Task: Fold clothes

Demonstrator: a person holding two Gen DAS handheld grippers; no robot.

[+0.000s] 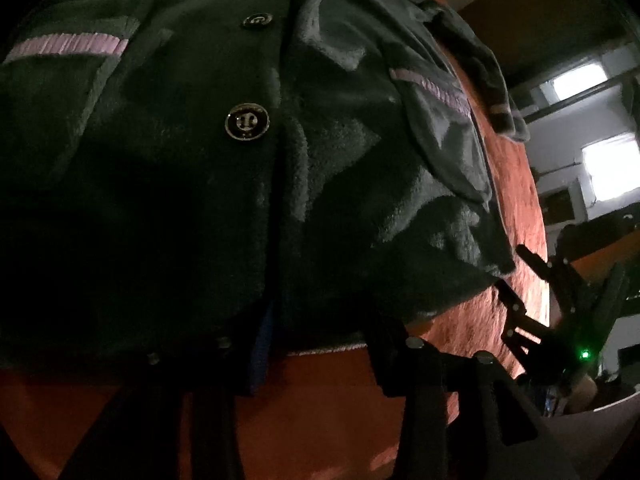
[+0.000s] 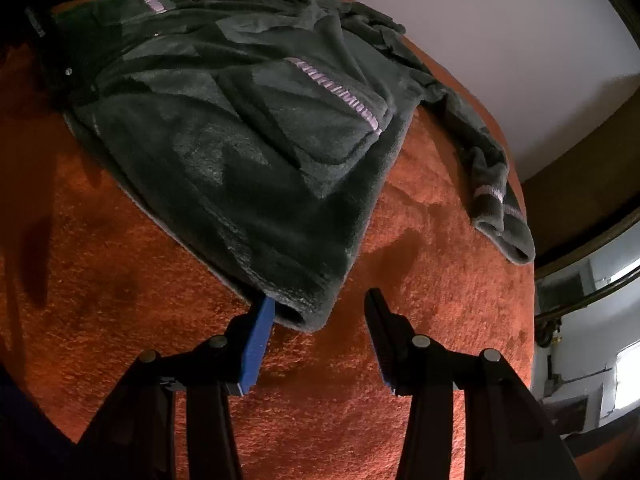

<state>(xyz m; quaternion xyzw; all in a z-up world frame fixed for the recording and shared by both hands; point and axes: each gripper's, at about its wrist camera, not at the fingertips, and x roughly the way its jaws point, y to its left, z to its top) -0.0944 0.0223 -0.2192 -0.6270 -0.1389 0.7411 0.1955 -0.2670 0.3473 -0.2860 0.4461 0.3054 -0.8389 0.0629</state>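
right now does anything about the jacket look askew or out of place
The dark green fleece jacket lies crooked and rumpled on the orange blanket. One sleeve trails off sideways toward the blanket's edge, and the collar end is bunched. No damage shows.

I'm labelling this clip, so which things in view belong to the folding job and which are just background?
Part of the job:
- dark green fleece jacket, spread out, hem corner between the open right claw fingers
- left claw at the jacket's hem
- orange blanket it lies on

Just background:
- windows
- white wall
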